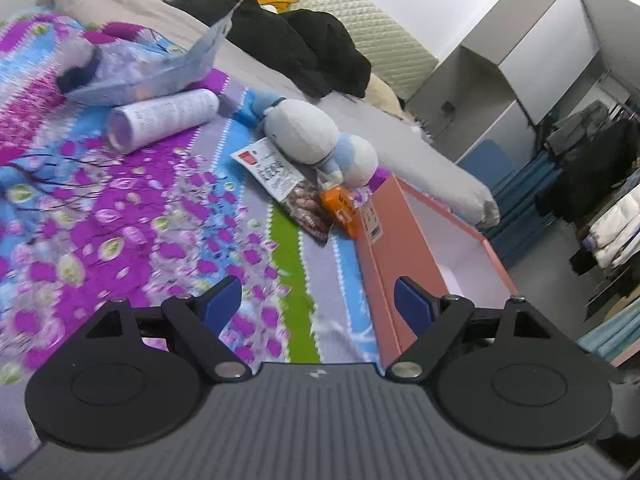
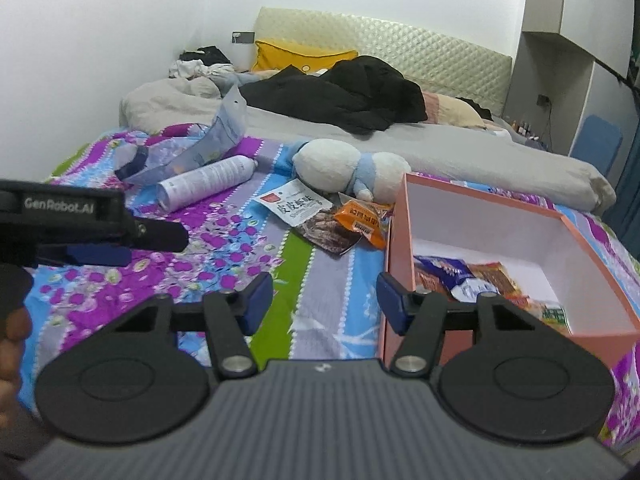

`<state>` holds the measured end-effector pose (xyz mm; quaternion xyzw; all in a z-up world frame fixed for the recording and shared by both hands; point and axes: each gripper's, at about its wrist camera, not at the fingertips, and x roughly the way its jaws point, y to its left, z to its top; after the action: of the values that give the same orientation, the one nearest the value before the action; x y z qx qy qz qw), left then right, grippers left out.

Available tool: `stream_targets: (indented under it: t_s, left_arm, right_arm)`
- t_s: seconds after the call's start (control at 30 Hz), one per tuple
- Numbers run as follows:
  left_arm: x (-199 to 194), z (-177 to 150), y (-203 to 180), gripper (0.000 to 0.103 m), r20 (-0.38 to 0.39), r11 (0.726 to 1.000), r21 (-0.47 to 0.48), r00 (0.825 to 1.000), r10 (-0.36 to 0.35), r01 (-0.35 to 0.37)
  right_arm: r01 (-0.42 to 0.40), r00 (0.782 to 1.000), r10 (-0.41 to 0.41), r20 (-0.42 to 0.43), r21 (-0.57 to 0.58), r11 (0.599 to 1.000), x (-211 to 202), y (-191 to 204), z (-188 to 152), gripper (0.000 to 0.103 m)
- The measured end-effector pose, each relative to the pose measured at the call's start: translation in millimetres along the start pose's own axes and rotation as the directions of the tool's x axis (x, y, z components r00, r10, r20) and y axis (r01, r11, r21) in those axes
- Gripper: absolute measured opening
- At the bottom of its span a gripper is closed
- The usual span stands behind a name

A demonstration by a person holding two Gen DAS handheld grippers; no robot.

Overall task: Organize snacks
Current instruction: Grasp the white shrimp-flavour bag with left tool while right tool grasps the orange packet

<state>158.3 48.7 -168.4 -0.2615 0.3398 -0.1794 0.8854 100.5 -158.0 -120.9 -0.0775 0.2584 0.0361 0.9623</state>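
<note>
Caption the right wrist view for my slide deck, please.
Open right gripper faces two snack packets left beside the pink box.

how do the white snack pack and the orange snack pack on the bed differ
The white snack pack is larger, white on top with a red logo and a dark photo below; the orange snack pack is smaller and orange all over. The white one lies left; the orange one lies beside the pink box. Both lie on the bedspread, outside the box.

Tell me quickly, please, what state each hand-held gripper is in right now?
Left hand-held gripper: open, holding nothing.
Right hand-held gripper: open, holding nothing.
</note>
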Motion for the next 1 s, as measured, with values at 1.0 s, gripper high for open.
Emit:
stream_targets:
  t_s: [1.0]
  left_arm:
    - [251, 73, 94, 0.047, -0.057, 0.926, -0.335, 0.977, -0.206, 0.175]
  right_arm:
    - [0.195, 0.98, -0.198, 0.008, -0.211, 0.958, 210, 20, 25, 0.036]
